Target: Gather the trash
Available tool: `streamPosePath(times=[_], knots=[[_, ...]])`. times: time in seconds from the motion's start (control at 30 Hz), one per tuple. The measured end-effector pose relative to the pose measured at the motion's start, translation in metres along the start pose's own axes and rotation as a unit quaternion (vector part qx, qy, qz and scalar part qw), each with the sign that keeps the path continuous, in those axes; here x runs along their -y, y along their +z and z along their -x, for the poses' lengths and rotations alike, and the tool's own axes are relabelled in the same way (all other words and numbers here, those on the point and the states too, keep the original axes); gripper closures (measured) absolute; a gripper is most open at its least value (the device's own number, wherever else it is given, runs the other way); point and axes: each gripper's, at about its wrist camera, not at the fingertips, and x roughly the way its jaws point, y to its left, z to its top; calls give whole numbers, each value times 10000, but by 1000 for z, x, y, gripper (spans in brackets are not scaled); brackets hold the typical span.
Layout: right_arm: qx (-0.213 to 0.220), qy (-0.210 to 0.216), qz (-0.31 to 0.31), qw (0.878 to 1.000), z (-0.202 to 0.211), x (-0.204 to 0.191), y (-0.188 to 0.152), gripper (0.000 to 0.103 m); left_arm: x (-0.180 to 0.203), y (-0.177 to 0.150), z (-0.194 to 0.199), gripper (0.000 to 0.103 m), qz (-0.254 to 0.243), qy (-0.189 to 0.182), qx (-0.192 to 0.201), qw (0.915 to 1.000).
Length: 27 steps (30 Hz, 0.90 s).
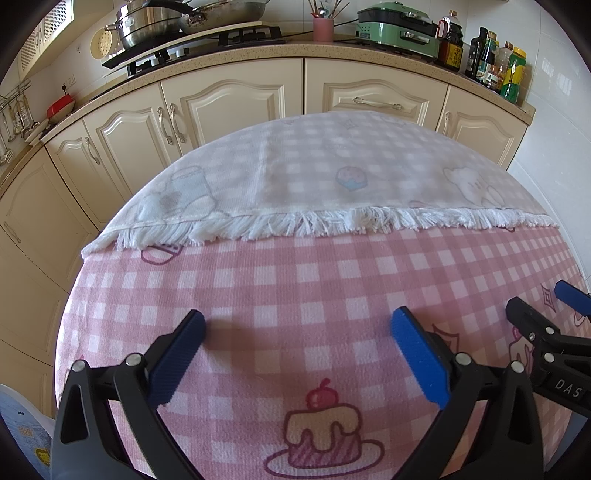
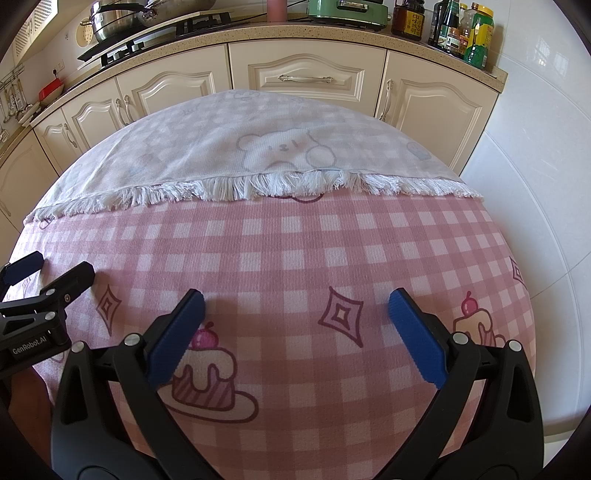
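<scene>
Both claws are hanging wide open over the pink cloth (image 1: 295,280), the left claw (image 1: 297,350) and the right claw (image 2: 295,332) side by side, holding nothing and touching nothing. No trash is showing in either view; the folded-back flap (image 2: 258,147) may be hiding some. The best course is probably keeping the jaws apart while searching, and closing only on real litter.

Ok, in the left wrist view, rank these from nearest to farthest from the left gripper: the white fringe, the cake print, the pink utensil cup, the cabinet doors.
From the left gripper:
1. Cake print, on the pink cloth just below the fingertips.
2. White fringe, folded edge across mid-table.
3. Cabinet doors, beyond the table's far edge.
4. Pink utensil cup, on the counter by the back wall.
</scene>
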Motion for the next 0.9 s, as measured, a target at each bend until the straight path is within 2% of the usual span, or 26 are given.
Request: streamPosePath(times=[0.9], knots=[[-2,-1,0,10000,0,0,0,6,0,0,0,4,2,-2,0,10000]])
